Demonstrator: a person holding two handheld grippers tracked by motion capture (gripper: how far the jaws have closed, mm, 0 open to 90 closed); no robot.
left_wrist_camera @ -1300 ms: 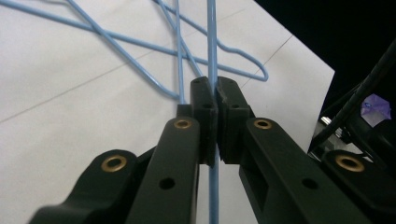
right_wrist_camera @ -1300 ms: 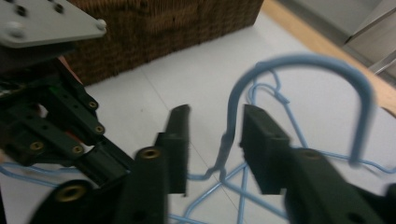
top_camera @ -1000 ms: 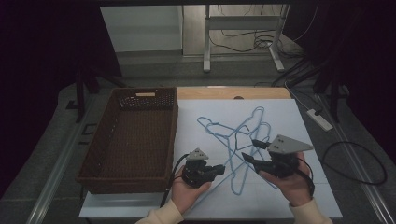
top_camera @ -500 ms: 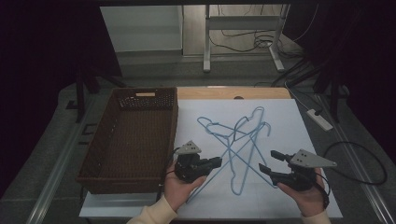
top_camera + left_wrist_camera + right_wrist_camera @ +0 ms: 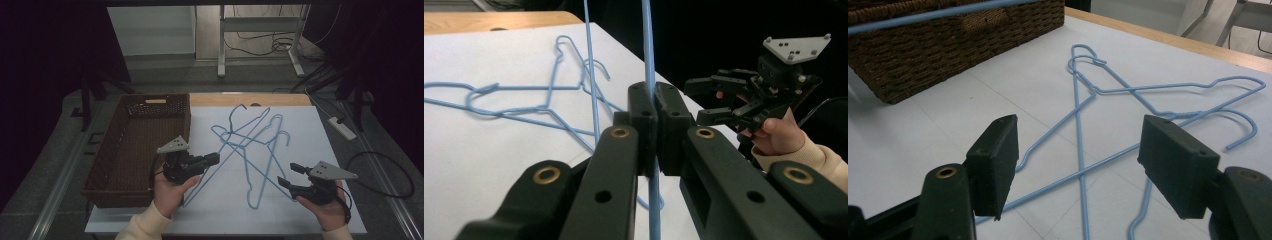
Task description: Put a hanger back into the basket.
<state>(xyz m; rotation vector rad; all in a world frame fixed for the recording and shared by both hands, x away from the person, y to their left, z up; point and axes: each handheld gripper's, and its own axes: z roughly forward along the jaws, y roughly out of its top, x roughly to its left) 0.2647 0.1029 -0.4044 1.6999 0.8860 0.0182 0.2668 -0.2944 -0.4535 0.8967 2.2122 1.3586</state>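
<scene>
Clamping down hard, the left gripper (image 5: 214, 159) has a light blue wire hanger (image 5: 210, 177) pinched between its jaws, and in the left gripper view that wire (image 5: 647, 60) runs straight up between the two pressed-together pads, so this hanger is lifted at the gripped part, its long lower bar slanting down toward the near edge of the white sheet (image 5: 215, 210). Over on the near right, the right gripper (image 5: 290, 175) hangs just above the sheet with its jaws spread wide; they have just been opening, and nothing sits between them, only the crossing blue wires lying on the sheet beyond its pads in the right gripper view (image 5: 1078, 150). Moving out a little, the other hangers (image 5: 260, 145) lie tangled flat in the middle of the sheet, hooks pointing away toward the far edge, bars crossing one another. To the left of them, just beside the sheet, the brown woven basket (image 5: 107, 172) stands. Farther still, a strip of wooden tabletop (image 5: 250, 99) shows past the sheet. No brand, label or writing can be read anywhere.
</scene>
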